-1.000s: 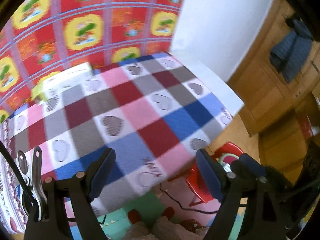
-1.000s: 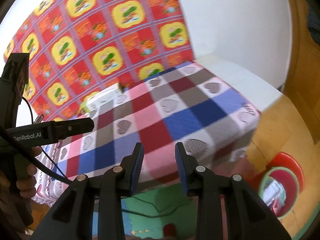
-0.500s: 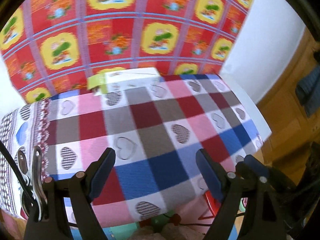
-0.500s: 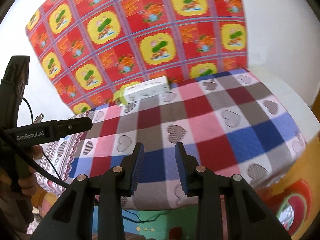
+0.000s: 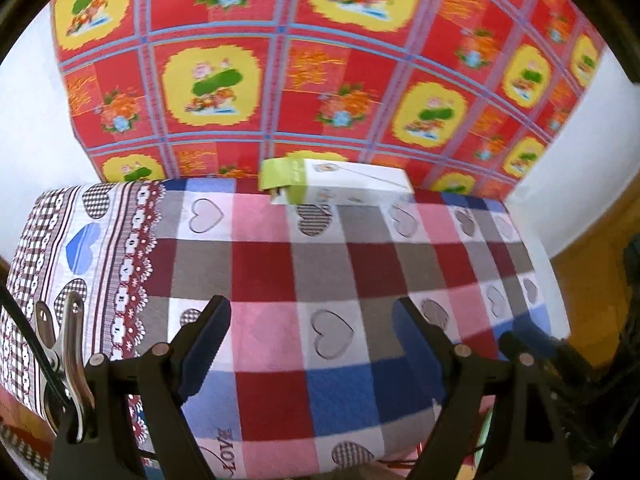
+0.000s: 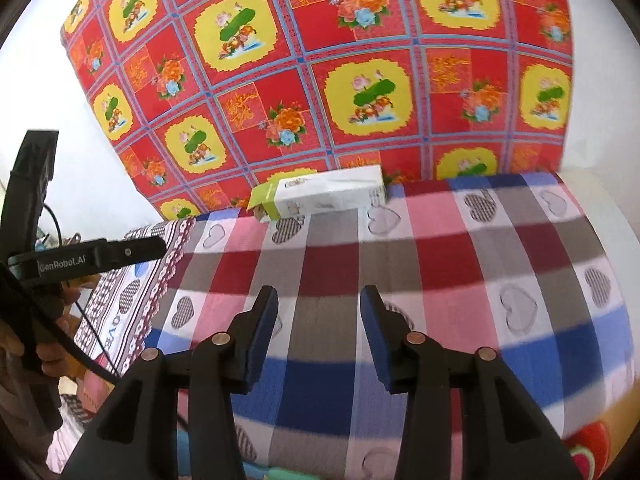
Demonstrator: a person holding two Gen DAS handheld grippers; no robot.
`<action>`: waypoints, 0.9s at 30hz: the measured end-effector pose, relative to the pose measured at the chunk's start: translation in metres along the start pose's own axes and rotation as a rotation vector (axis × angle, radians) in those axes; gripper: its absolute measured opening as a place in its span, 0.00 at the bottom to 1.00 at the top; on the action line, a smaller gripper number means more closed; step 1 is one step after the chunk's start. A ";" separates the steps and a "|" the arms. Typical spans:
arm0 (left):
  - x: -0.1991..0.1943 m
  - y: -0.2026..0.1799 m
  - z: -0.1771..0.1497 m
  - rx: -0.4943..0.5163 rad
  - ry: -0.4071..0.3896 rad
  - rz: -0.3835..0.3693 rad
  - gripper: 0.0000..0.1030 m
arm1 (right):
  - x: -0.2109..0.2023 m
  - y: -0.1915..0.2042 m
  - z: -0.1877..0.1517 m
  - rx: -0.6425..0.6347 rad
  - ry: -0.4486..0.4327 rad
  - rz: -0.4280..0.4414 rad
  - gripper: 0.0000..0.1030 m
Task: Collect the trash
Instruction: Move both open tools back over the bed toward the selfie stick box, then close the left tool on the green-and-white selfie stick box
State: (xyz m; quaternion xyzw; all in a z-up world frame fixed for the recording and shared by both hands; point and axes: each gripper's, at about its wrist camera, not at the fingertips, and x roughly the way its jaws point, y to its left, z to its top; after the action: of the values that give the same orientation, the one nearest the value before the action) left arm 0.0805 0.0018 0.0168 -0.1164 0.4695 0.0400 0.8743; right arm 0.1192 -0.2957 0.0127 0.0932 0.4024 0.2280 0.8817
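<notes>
A white and green box (image 5: 336, 184) lies on the far side of the tabletop (image 5: 320, 280), by the red cloth (image 5: 280, 60). Both claws, left claw (image 5: 310, 340) and right claw (image 6: 319, 328), are spread wide, holding nothing, well short of the box.

Carton box (image 5: 336, 186) — one, long and rectangular, white with a lime-green end. Lies flat on its long side at the far edge of the checked heart-print tablecloth (image 5: 320, 272), right up against the red and yellow floral sheet (image 5: 280, 80) behind it; whether it touches the sheet cannot be told. Green end points left, and its flap (image 5: 280, 172) stands open, dark gap below it. Small printed picture and a thin line on the white top face; print too small to read. From the right wrist view the same box (image 6: 320, 196) sits slightly tilted in frame, green end again at left. Shape looks undamaged.
</notes>
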 end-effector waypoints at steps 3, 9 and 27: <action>0.013 0.005 0.011 -0.031 0.010 0.020 0.84 | 0.015 -0.008 0.015 -0.004 0.010 0.022 0.43; 0.034 0.007 0.032 -0.072 0.007 0.038 0.84 | 0.045 -0.026 0.040 -0.016 0.040 0.040 0.43; 0.118 0.014 0.103 -0.142 0.013 0.071 0.88 | 0.134 -0.074 0.096 -0.003 0.099 0.092 0.56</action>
State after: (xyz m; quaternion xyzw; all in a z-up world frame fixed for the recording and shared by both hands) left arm 0.2269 0.0359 -0.0287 -0.1618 0.4751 0.1033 0.8588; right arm 0.2926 -0.2948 -0.0395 0.0990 0.4404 0.2733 0.8495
